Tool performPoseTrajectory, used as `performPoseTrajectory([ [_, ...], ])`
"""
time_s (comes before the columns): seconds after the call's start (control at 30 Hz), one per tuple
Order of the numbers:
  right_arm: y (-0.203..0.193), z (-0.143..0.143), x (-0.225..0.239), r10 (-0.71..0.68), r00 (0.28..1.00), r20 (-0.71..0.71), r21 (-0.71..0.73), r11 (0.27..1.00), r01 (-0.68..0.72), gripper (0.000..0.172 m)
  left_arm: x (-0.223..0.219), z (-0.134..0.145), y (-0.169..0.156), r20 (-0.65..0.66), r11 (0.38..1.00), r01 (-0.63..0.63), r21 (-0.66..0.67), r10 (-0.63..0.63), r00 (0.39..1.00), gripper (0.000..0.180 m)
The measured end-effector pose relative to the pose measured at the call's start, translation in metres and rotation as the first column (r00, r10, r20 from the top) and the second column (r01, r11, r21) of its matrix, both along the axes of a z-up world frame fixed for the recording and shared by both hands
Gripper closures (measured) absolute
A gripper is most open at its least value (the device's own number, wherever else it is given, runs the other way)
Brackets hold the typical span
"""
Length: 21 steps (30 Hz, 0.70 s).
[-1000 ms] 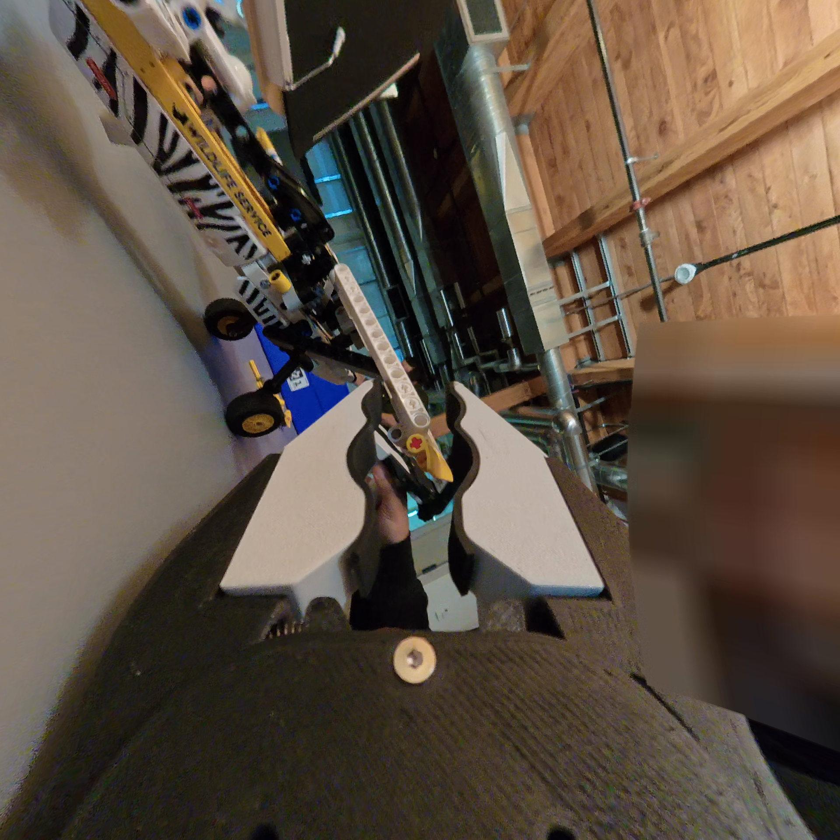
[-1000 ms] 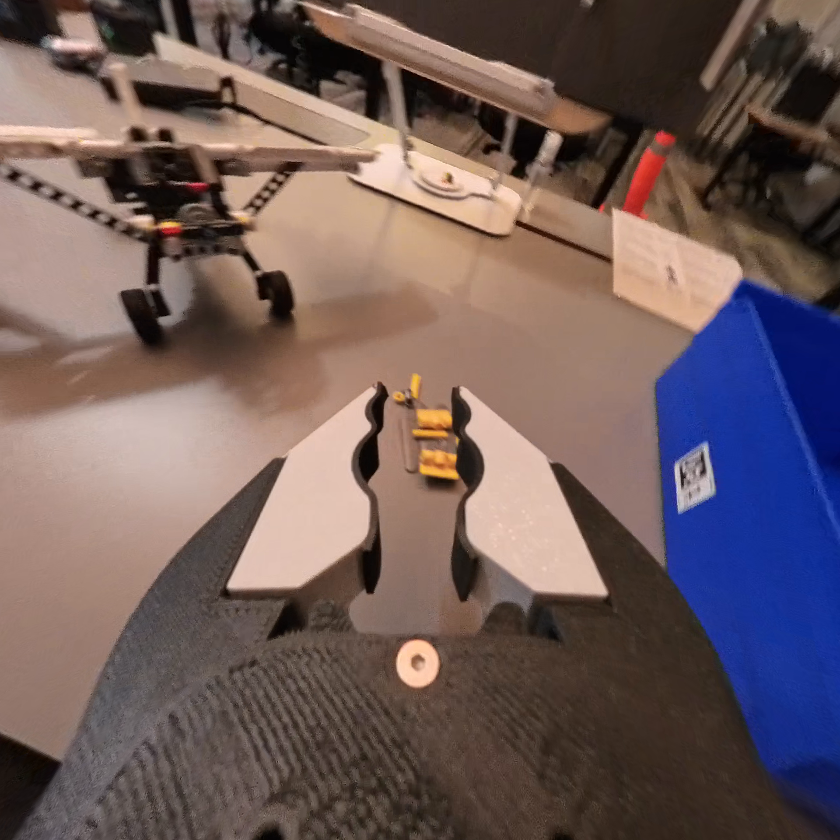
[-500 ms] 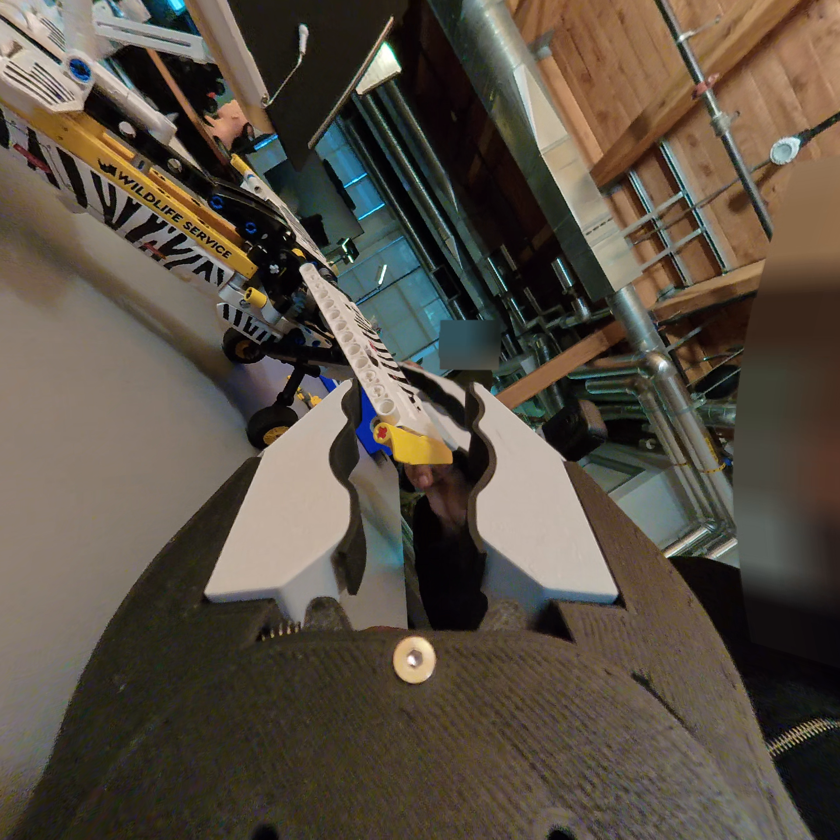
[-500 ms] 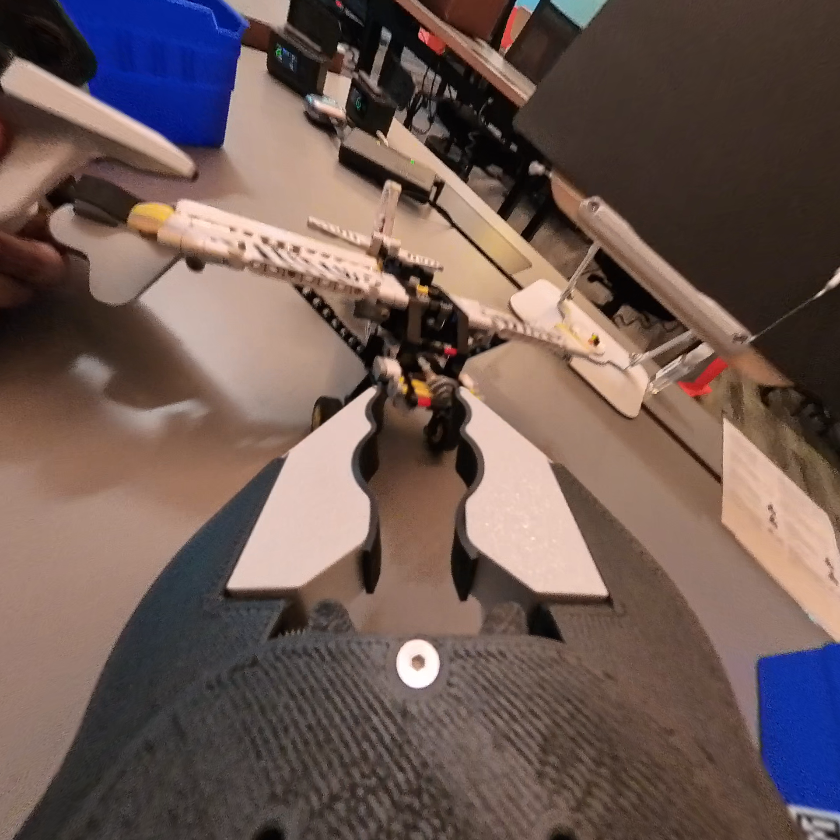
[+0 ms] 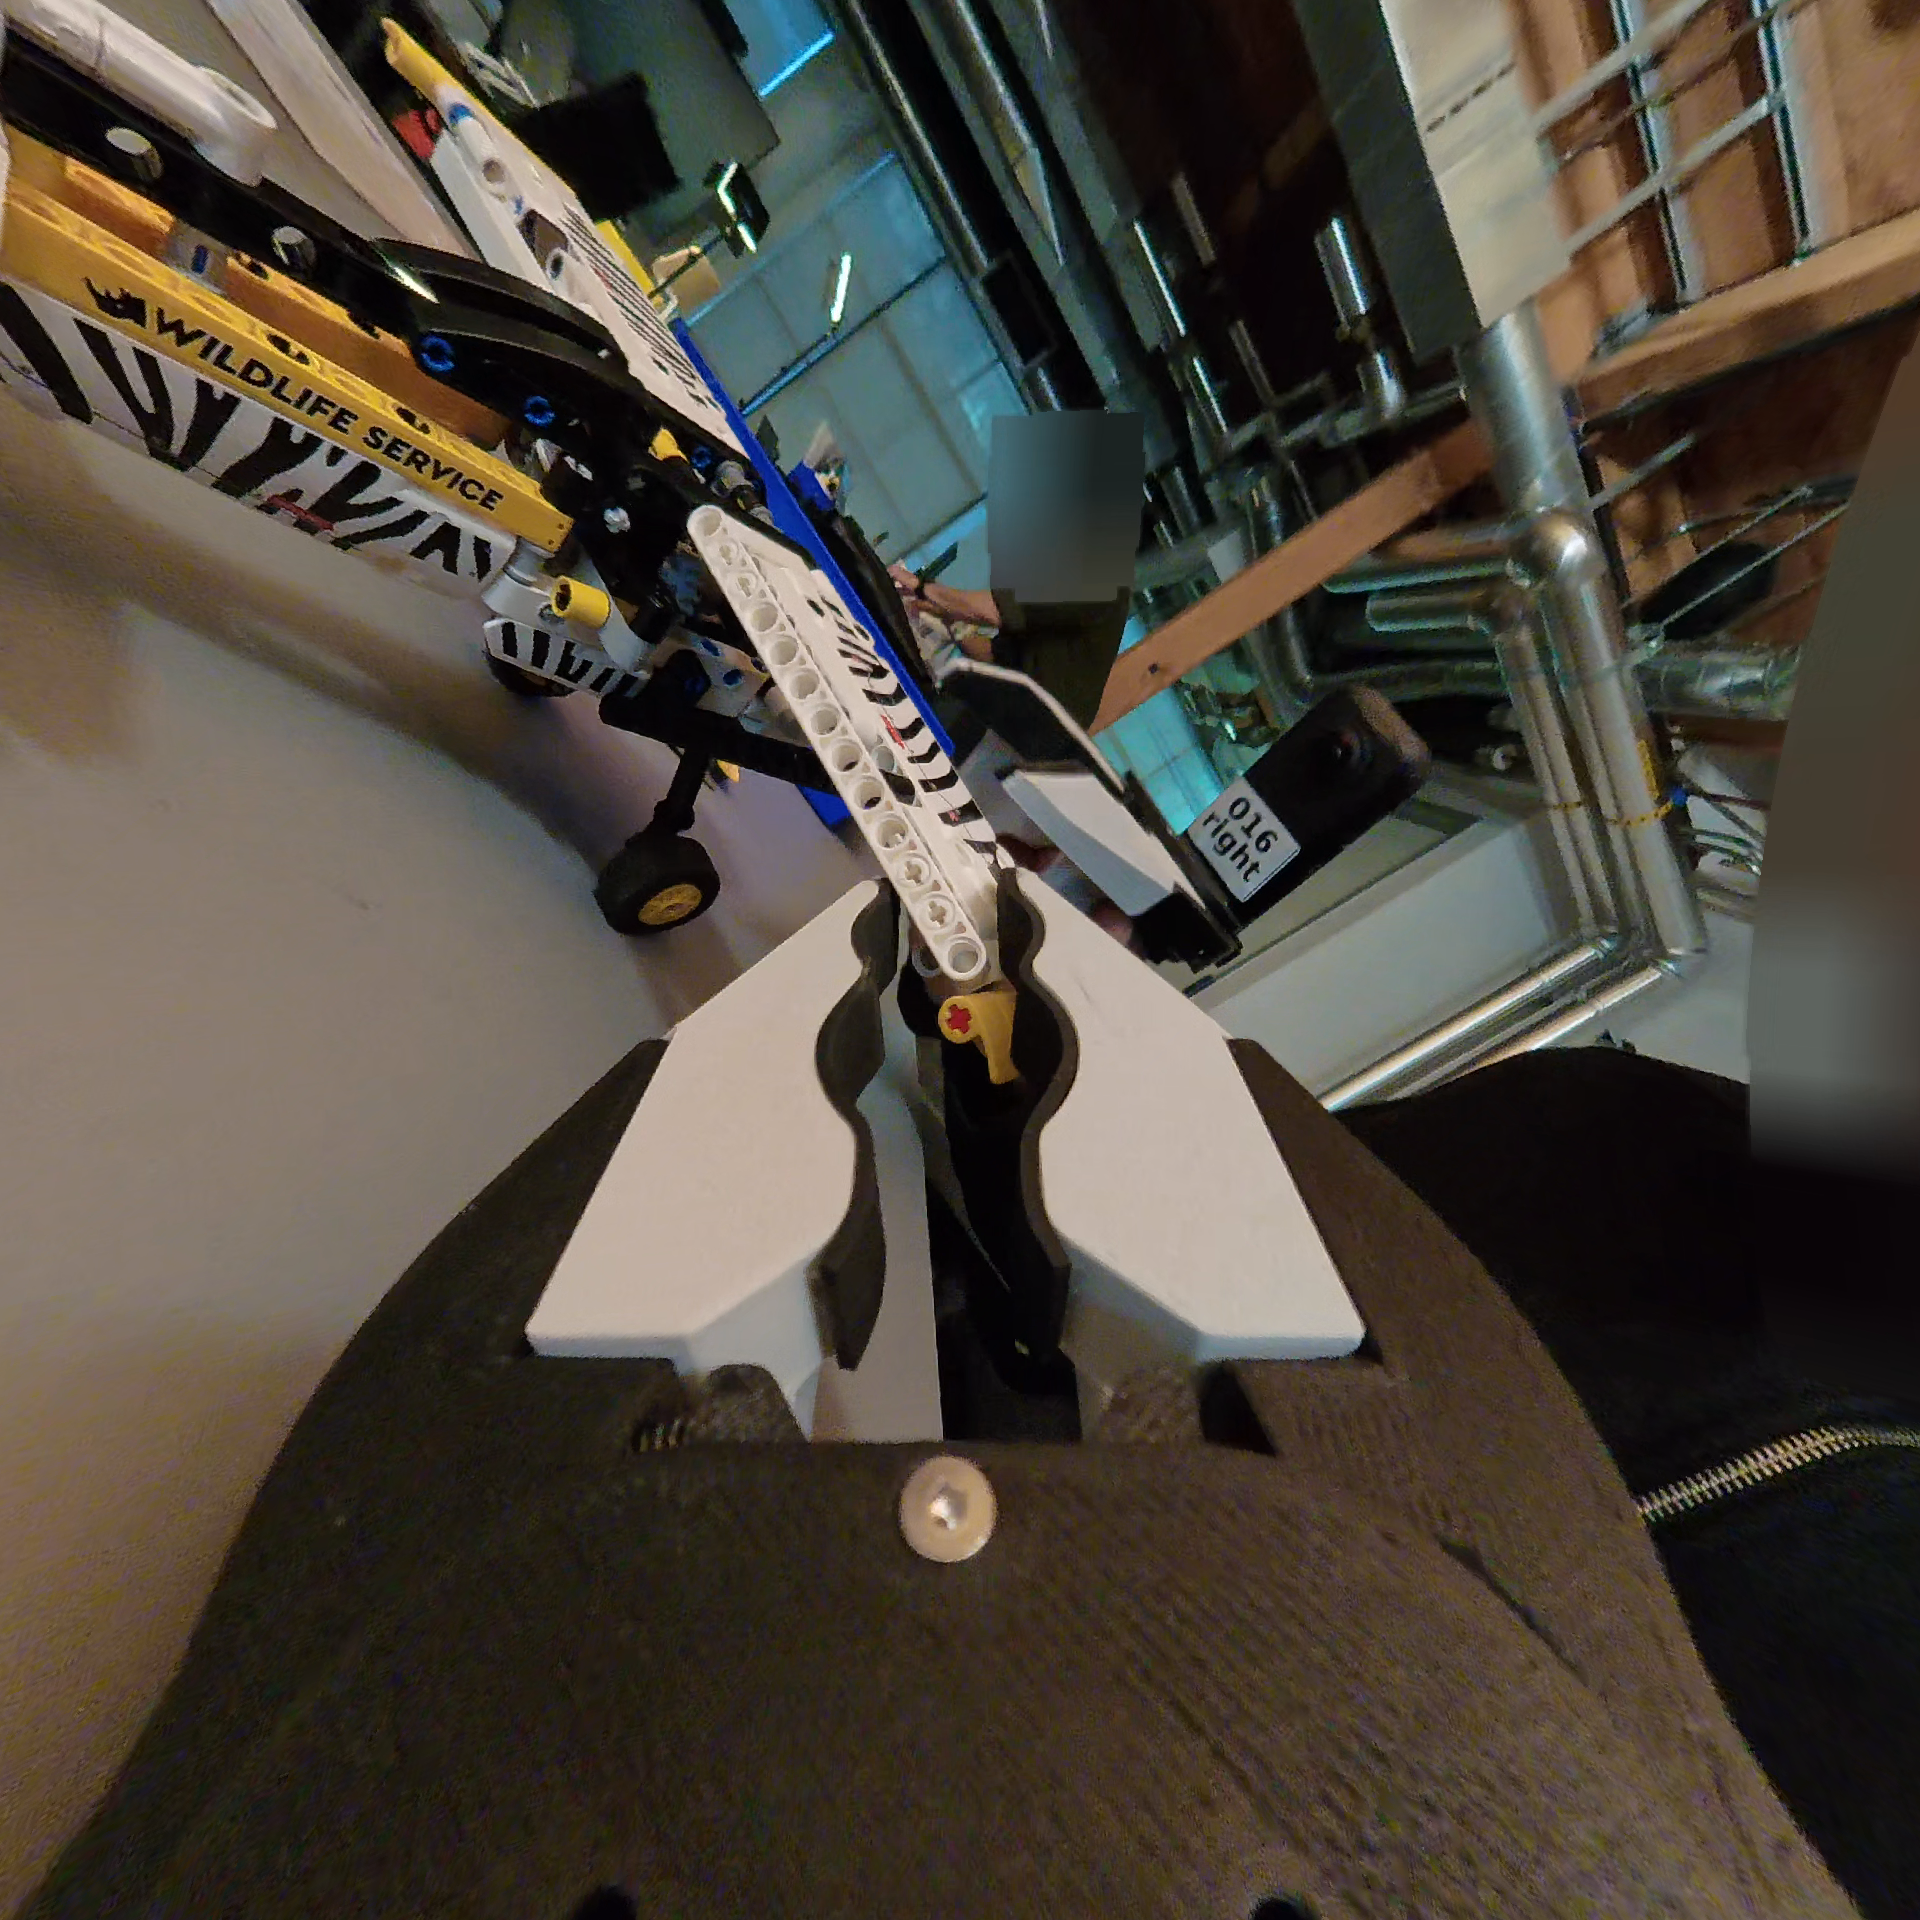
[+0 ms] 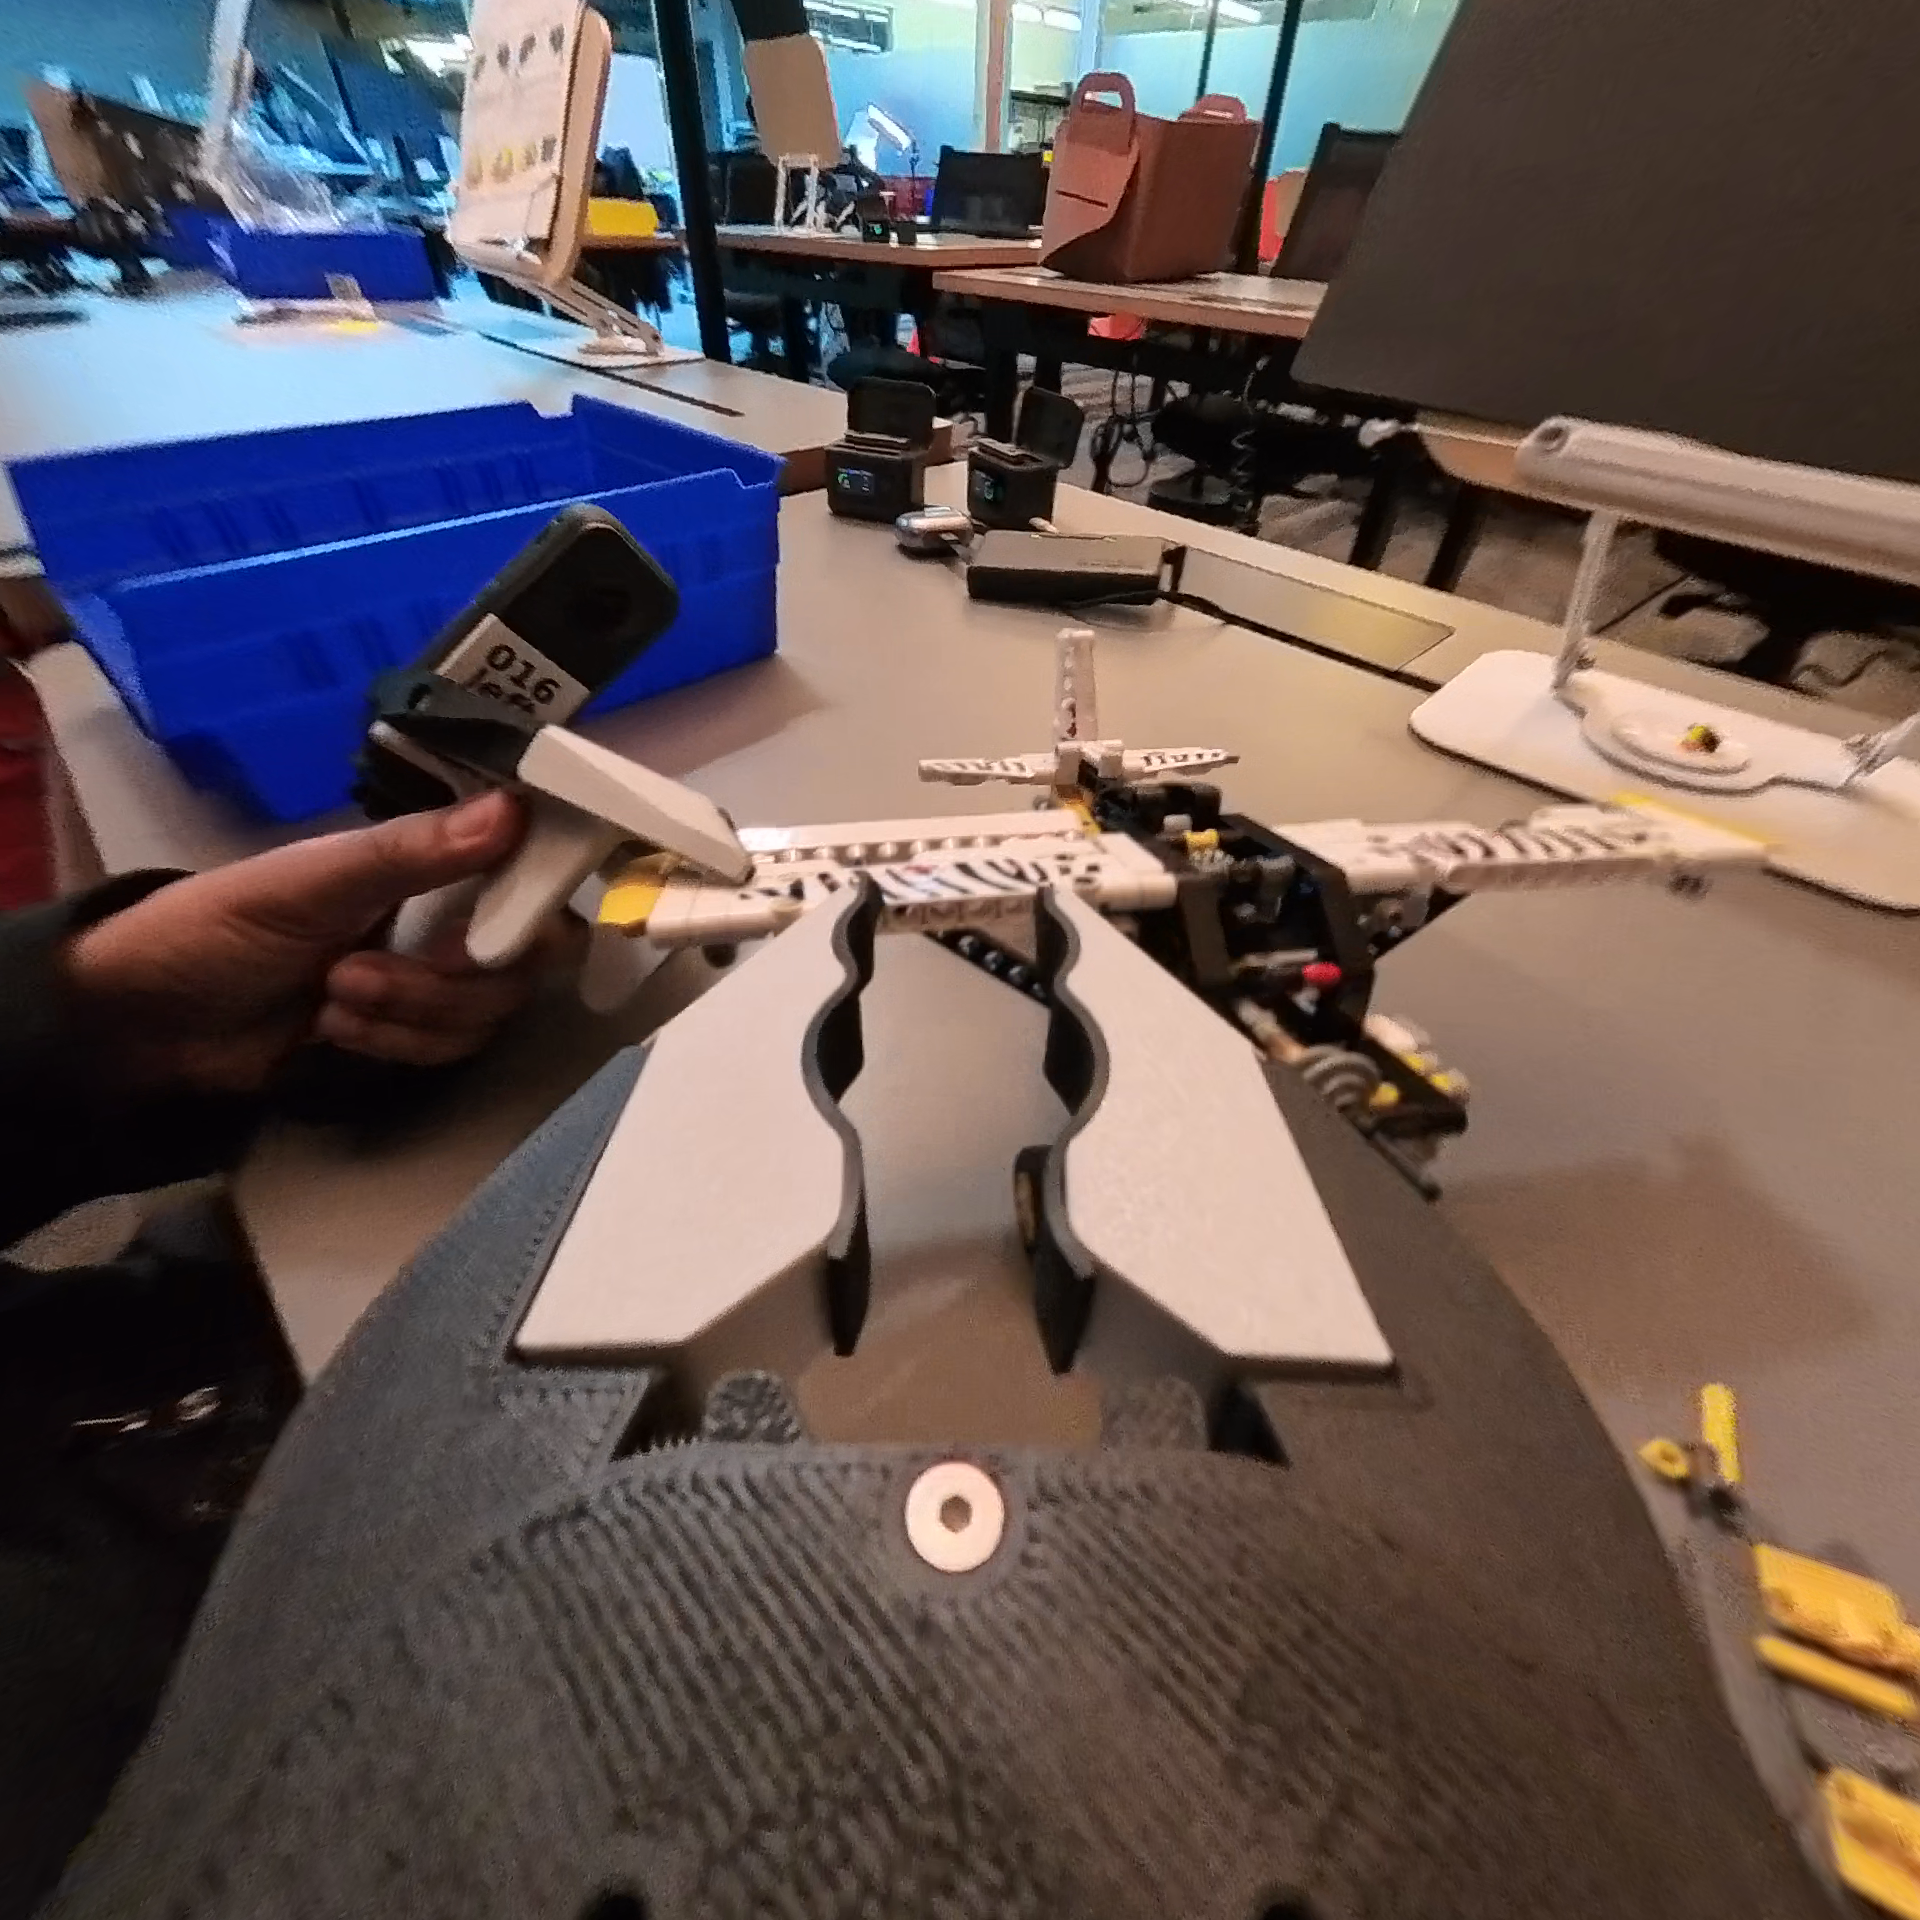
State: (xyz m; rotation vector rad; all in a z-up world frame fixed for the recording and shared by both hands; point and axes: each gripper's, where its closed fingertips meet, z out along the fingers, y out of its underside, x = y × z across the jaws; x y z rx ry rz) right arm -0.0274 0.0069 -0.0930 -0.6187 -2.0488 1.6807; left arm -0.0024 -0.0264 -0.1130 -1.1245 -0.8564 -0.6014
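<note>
Left wrist view: the left tongs (image 5: 951, 935) are clenched on the tip of the toy plane's wing (image 5: 831, 727), a white holed beam with zebra striping. Both dark pads press its end, and a small yellow tip piece (image 5: 987, 1029) sits just behind the pinch, between the fingers. Gripping the very tip probably steadies the whole plane (image 5: 343, 436), whose wheels (image 5: 660, 883) stand on the grey worktop (image 5: 260, 831). Beyond the wing the right tongs (image 5: 1091, 831) show, close beside it.

Right wrist view: the right tongs (image 6: 951, 914) are released, with an open gap between the pads and nothing pressed. Their tips stand just under and in front of the same wing (image 6: 935, 862), partway between its tip and the black body (image 6: 1247, 914); contact cannot be told. A hand (image 6: 260, 956) holds the left tongs (image 6: 717, 862), whose white finger (image 6: 623, 790) bears on the wing's tip from above. The plane stands mid-worktop, nose toward the near edge. A blue bin (image 6: 416, 582) sits toward the far left corner, a white stand (image 6: 1610, 748) toward the far right. Loose yellow pieces (image 6: 1829, 1621) lie at the near right edge, likely spare parts kept within reach.
</note>
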Motion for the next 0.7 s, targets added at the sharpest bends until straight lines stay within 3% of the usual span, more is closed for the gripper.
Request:
performPoseTrajectory([
  [0.17,-0.011,-0.01,0.031,0.149,0.976,0.158,-0.125,0.984,-0.129,0.129,-0.006,0.001,-0.007,0.046,0.998,-0.029,0.052,0.027,0.999,0.168],
  [0.33,-0.029,-0.032,0.035,0.204,0.904,0.376,-0.239,0.964,-0.118,0.106,0.009,-0.003,0.008,0.06,0.994,0.108,0.025,-0.109,0.992,0.167],
  [0.47,-0.028,-0.018,0.031,0.347,0.79,0.505,-0.515,0.856,-0.048,0.144,0.027,-0.001,0.018,0.061,0.968,0.249,0.043,-0.251,0.966,0.158],
  [0.53,-0.027,-0.022,0.034,0.392,0.752,0.53,-0.541,0.839,-0.057,0.148,0.022,0.002,0.014,0.054,0.974,0.214,0.07,-0.218,0.974,0.154],
  [0.7,-0.024,-0.021,0.035,0.377,0.763,0.525,-0.536,0.843,-0.048,0.148,0.01,0.007,0.002,0.108,0.974,0.152,0.167,-0.171,0.979,0.151],
])
